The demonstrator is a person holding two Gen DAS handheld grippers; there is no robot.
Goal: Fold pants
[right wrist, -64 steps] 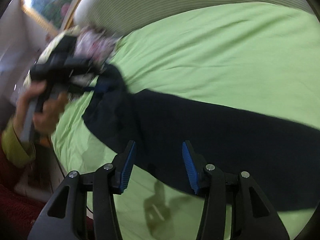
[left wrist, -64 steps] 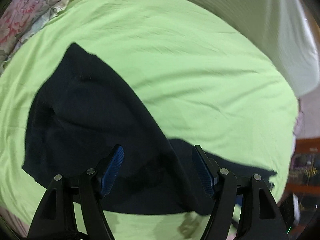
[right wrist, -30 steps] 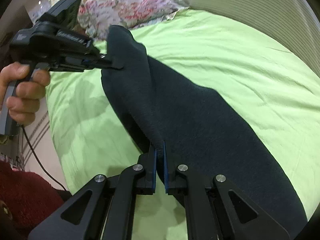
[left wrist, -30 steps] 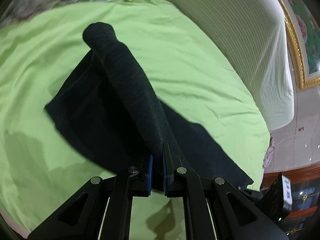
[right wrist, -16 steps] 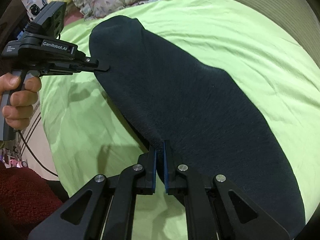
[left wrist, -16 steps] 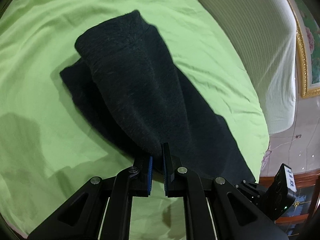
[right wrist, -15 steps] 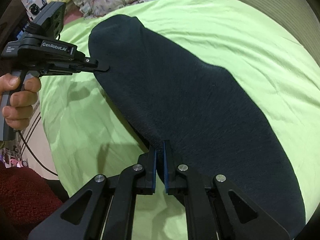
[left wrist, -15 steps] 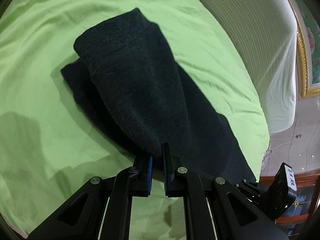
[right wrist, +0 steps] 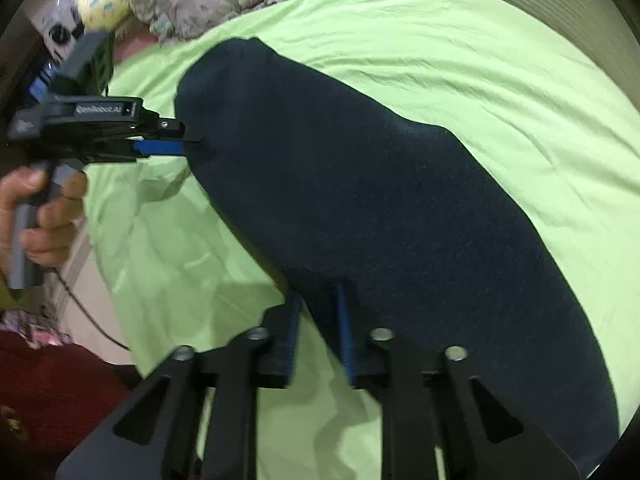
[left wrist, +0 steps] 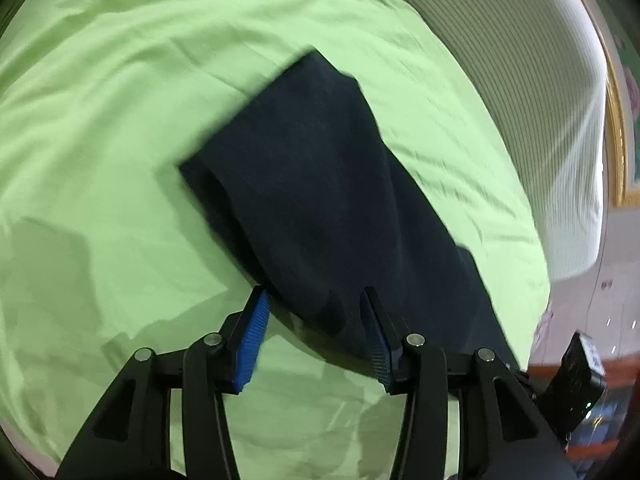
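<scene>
Nearest the left wrist camera, the left gripper [left wrist: 314,326] has its jaws opening, the near edge of the dark pants [left wrist: 320,184] lying loose between them, no longer pinched. The right gripper [right wrist: 318,328] likewise has jaws opening with the cloth's edge between them, pads apart from it as far as the blur allows. The pants lie doubled lengthwise on the green bed sheet [left wrist: 100,120], stretching away toward the headboard [left wrist: 540,100]. They look soft, thick and limp, light enough to drag and slump, so corners or the doubled edge seem the best places to pinch both layers together.
</scene>
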